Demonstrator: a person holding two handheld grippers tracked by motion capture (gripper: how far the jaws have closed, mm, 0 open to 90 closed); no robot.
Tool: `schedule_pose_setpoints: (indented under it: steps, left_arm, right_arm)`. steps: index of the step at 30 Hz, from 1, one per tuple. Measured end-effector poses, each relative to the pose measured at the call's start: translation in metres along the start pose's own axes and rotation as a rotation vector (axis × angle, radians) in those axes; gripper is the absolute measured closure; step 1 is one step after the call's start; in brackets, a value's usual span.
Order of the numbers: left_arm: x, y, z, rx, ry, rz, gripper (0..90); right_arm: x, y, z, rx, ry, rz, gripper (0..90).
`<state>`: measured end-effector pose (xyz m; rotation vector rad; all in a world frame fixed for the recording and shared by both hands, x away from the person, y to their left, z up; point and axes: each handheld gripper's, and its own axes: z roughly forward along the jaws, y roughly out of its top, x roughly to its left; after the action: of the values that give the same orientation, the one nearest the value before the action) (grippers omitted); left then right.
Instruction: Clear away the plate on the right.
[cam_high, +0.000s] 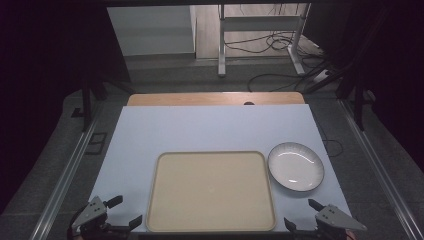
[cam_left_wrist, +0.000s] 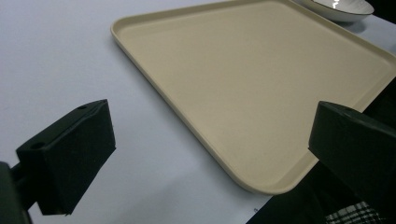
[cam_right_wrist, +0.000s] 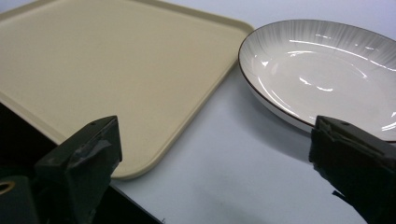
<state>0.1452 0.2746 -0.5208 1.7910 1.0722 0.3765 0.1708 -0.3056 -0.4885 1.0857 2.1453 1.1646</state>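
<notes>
Jaws of left gripper (cam_high: 122, 211) and right gripper (cam_high: 302, 214) stand wide, empty, poised at 7 and 5 o'clock of beige rectangular plastic tray (cam_high: 211, 191); white round ribbed ceramic plate (cam_high: 295, 166) waits at its 2 o'clock.

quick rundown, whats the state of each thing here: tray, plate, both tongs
tray: empty, flat on the table, near edge at the table's front edge
plate: empty, right way up, just right of the tray
left tongs: open, holding nothing
right tongs: open, holding nothing
</notes>
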Motion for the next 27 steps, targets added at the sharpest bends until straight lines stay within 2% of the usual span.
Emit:
schedule_pose_setpoints:
  steps: [3, 7, 14, 20, 27]
  left_arm:
    - [0.0001, -0.0001, 0.0001, 0.002, -0.002, -0.001, 0.2]
    - [-0.0003, -0.0002, 0.0, 0.003, -0.003, 0.006, 0.2]
    - [-0.0002, -0.0002, 0.0, 0.004, -0.005, 0.006, 0.2]
    - [0.0, -0.0001, 0.0001, 0.004, -0.006, 0.003, 0.2]
    - [0.0, -0.0001, 0.0003, 0.006, -0.007, 0.004, 0.2]
  right_arm:
    - [0.001, 0.0, 0.0006, -0.005, -0.009, -0.012, 1.3]
    - [0.0057, -0.0002, 0.006, 0.028, -0.036, -0.052, 0.0]
    - [0.0033, -0.0007, 0.0073, 0.033, -0.031, -0.031, 0.0]
    - [0.0029, -0.0009, 0.008, 0.05, -0.023, -0.045, 0.0]
    - [0.0039, -0.0006, 0.0097, 0.039, -0.002, -0.046, 0.0]
